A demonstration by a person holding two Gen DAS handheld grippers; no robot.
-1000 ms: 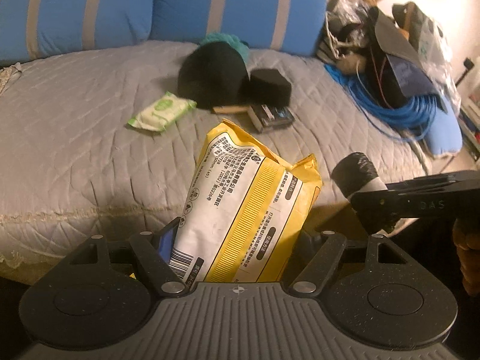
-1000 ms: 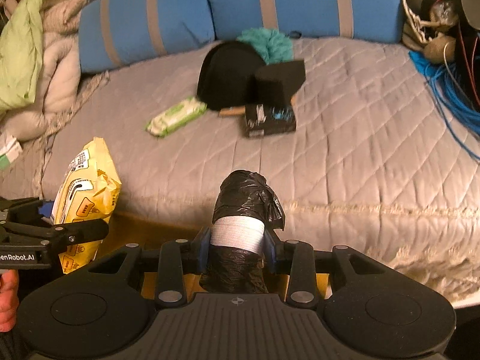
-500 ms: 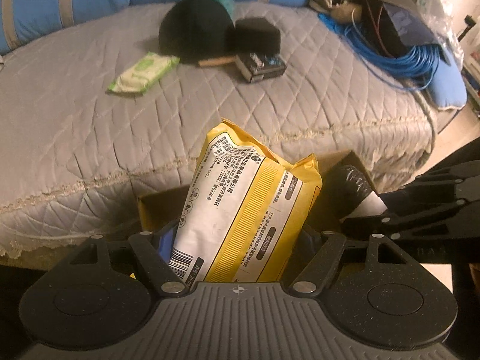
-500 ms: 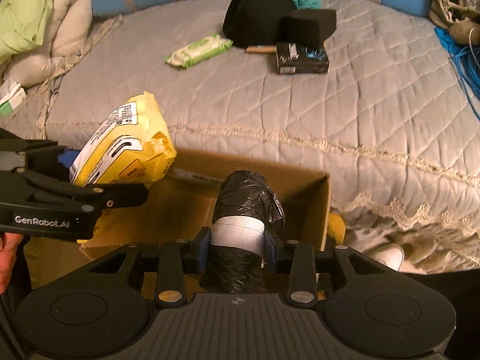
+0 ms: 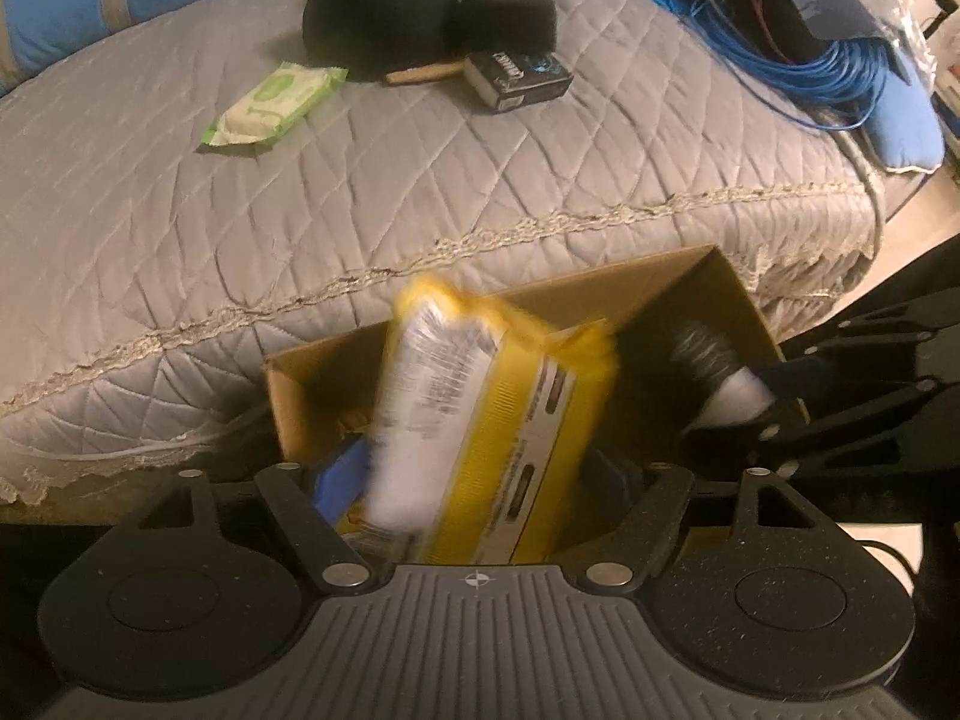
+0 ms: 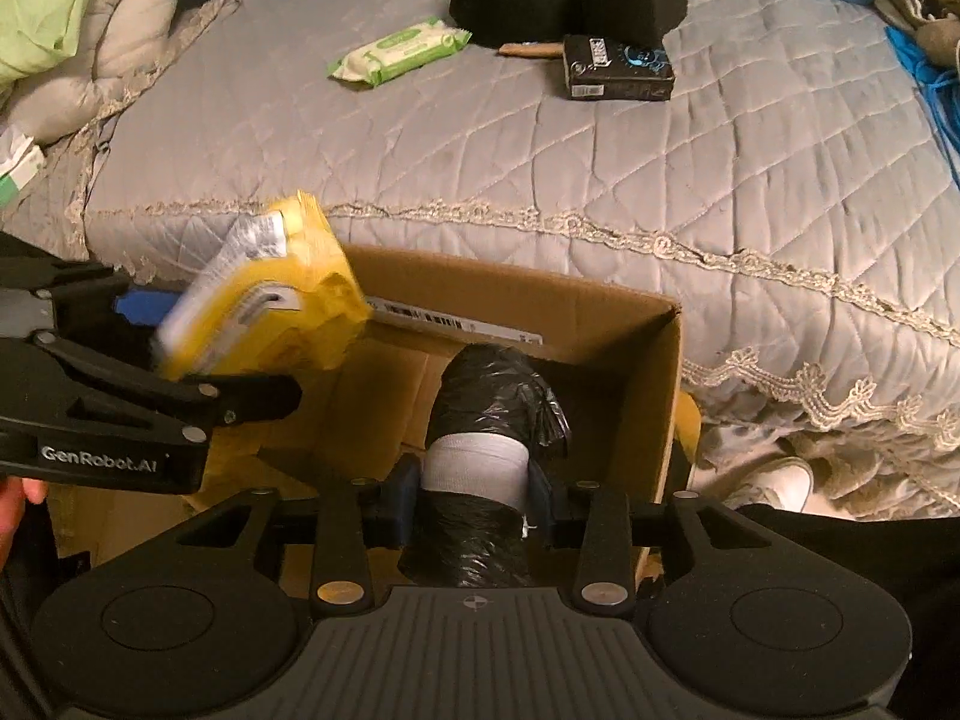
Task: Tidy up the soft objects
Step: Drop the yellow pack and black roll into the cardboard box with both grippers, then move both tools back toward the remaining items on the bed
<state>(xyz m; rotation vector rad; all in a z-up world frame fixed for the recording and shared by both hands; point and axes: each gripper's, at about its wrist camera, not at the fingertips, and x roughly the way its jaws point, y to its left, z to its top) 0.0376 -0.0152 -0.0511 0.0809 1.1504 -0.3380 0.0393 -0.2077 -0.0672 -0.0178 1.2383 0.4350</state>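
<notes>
- Left gripper – fingers spread, blurred yellow-and-white plastic pack loose between them, over the brown cardboard box.
- Right gripper pinches a black plastic roll with white band – inside that box.

Black left gripper lettered GenRobot.AI, silver screws, ribbed grey housing, blue pads, bare skin

The tissue pack is yellow with a white printed panel. The bag roll is black with a white band. The cardboard box is brown. The bed wears a grey diamond-quilted cover with cream lace trim. The wipes pack is green and white, the hat black, the cable coil blue.
</notes>
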